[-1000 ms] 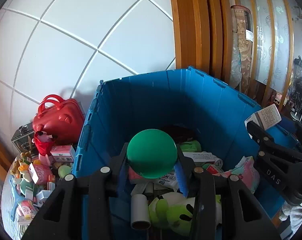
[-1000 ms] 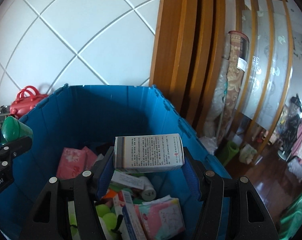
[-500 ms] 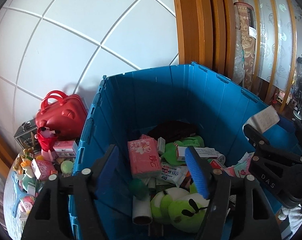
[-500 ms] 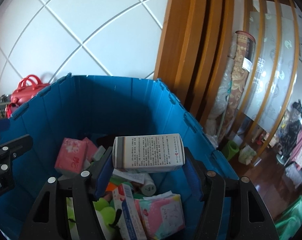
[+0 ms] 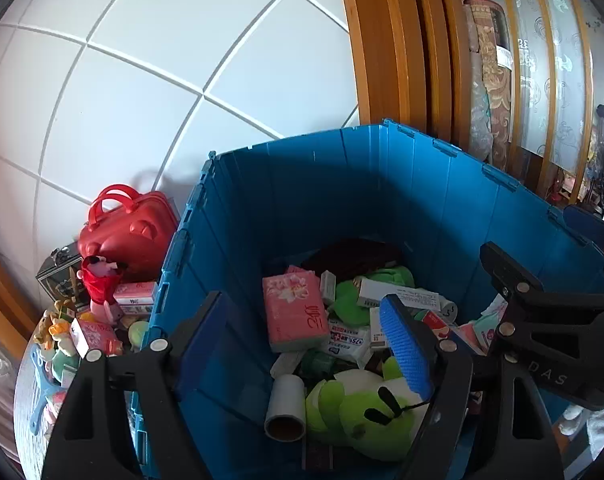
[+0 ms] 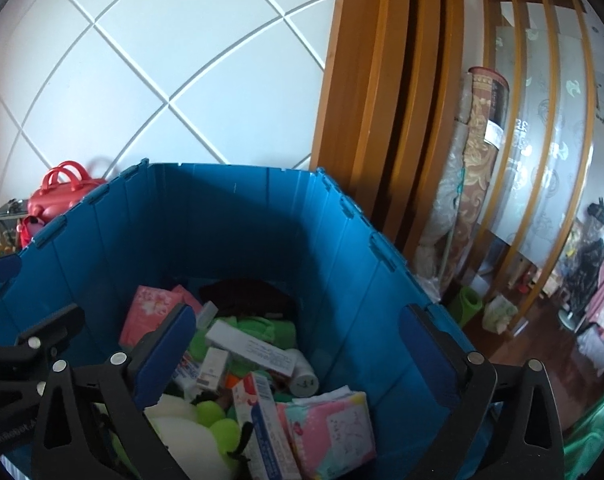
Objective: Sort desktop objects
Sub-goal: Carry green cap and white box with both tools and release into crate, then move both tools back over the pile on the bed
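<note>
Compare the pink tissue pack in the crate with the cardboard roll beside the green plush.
The pink tissue pack is a flat, soft rectangle printed with flowers; the cardboard roll is a plain pale hollow tube. The pack lies face up and looks broader; the roll points its open end at the camera. Both lie loose inside the blue crate.

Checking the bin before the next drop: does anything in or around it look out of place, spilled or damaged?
Nothing spilled or damaged shows. Inside the blue crate everything lies in a loose jumble: the pink tissue pack slants on the pile and the cardboard tube lies on its side beside the green plush toy. More toys crowd the table outside.
</note>
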Demonstrator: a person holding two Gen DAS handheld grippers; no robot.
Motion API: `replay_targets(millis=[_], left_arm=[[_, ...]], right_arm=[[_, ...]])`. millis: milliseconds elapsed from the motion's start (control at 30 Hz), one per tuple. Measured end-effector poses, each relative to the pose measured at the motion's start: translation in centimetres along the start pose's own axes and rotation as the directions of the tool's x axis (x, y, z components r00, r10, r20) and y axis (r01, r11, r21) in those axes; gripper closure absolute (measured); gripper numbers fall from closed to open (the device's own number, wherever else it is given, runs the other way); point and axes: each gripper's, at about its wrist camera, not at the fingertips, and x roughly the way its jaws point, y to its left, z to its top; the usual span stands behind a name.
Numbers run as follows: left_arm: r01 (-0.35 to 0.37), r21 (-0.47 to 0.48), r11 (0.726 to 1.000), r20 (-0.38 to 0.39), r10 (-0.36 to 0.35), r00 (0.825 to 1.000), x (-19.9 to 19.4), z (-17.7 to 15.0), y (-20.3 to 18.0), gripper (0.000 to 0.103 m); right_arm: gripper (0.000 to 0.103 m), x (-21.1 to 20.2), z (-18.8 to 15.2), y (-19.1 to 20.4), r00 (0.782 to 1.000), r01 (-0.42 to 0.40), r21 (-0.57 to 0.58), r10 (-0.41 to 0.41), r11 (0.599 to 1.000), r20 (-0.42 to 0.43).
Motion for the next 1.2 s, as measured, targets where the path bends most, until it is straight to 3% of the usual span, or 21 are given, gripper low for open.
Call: replay_targets(millis=[233, 367, 500, 600, 700, 867, 1000, 1200], left_arm=[[0.034, -0.067, 0.997, 0.037, -0.031, 0.999, -0.5, -0.2, 1.2, 0.025], [0.046, -0.127, 0.991, 0.067, -0.038, 0.997, -1.7, -1.0, 3.2, 0.025], [0.012, -0.160, 0.987, 0.099, 0.004, 0.995, -3.6, -2.1, 5.7, 0.024], [-0.037, -0.195, 0.980, 0.113, 0.060, 0.992, -5.2, -3.1, 8.4, 0.020], [-0.105, -0.246, 0.964, 0.120, 0.138, 0.983, -6.8, -4.8, 12.1, 0.011], [-0.218, -0.320, 0.922, 0.082, 0.256, 0.963, -8.5, -8.4, 18.9, 0.011], [-0.304, -0.375, 0.876, 0.011, 0.332, 0.943, -9.0, -12.2, 25.2, 0.011], [-0.428, -0.434, 0.792, -0.126, 0.417, 0.900, -9.7, -19.4, 34.9, 0.011]], right_arm=[[0.000, -0.1, -0.5, 0.4, 1.000, -0.007, -0.015, 0.007, 1.000, 0.013], [0.000, -0.2, -0.7, -0.2, 0.998, -0.055, 0.036, 0.054, 0.998, 0.018], [0.000, -0.9, -1.0, 0.7, 0.999, -0.039, 0.041, 0.038, 0.998, 0.027], [0.000, -2.4, -0.9, 1.9, 0.994, -0.082, 0.052, 0.078, 0.995, 0.074], [0.000, -5.0, -0.2, 3.8, 0.976, -0.163, 0.050, 0.154, 0.985, 0.152], [0.000, -8.8, 0.9, 9.3, 0.922, -0.302, -0.023, 0.298, 0.953, 0.246], [0.000, -10.1, 1.4, 15.3, 0.889, -0.375, -0.107, 0.390, 0.921, 0.240], [0.000, -11.2, 1.4, 24.1, 0.837, -0.483, -0.179, 0.512, 0.857, 0.193]])
